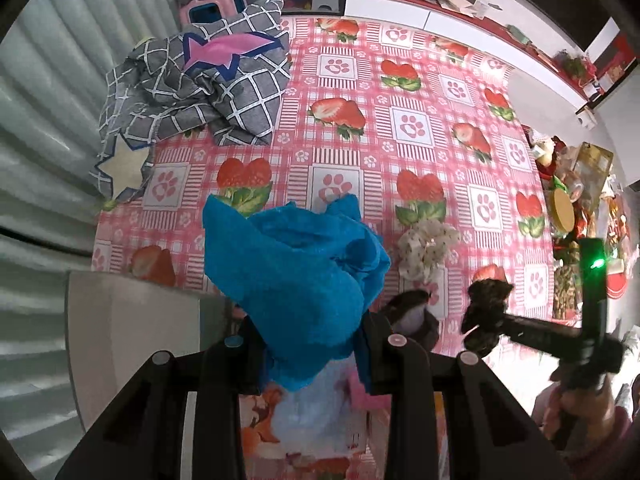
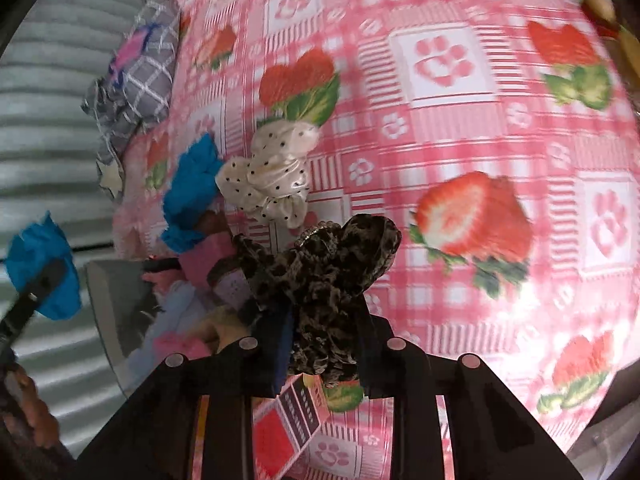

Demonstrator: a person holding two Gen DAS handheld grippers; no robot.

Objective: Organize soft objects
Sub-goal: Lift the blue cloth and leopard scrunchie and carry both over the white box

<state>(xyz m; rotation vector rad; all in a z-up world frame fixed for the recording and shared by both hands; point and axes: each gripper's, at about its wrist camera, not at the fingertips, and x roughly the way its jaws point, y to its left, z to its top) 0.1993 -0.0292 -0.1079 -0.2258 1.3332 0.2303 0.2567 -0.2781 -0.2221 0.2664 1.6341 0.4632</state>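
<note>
My left gripper [image 1: 312, 340] is shut on a crumpled blue cloth [image 1: 296, 276], which bulges up between its fingers and hangs above the pink strawberry cover [image 1: 412, 128]. The right wrist view shows that gripper [image 2: 44, 276] at far left with the blue cloth [image 2: 48, 280]. My right gripper [image 2: 322, 332] is shut on a dark leopard-print scrunchie [image 2: 332, 272]; this scrunchie [image 1: 486, 312] also shows at right in the left wrist view. A white polka-dot scrunchie [image 2: 268, 172] lies loose on the cover just beyond it. A second blue piece [image 2: 192, 192] lies to its left.
A grey checked cloth [image 1: 200, 88] is bunched at the cover's far left, against a ribbed wall. A pale grey container [image 1: 132, 320] stands at lower left, with pink and pale blue soft things [image 2: 180, 300] beside it. A red and white carton [image 2: 288, 420] lies under my right gripper. Clutter lines the right edge [image 1: 576, 208].
</note>
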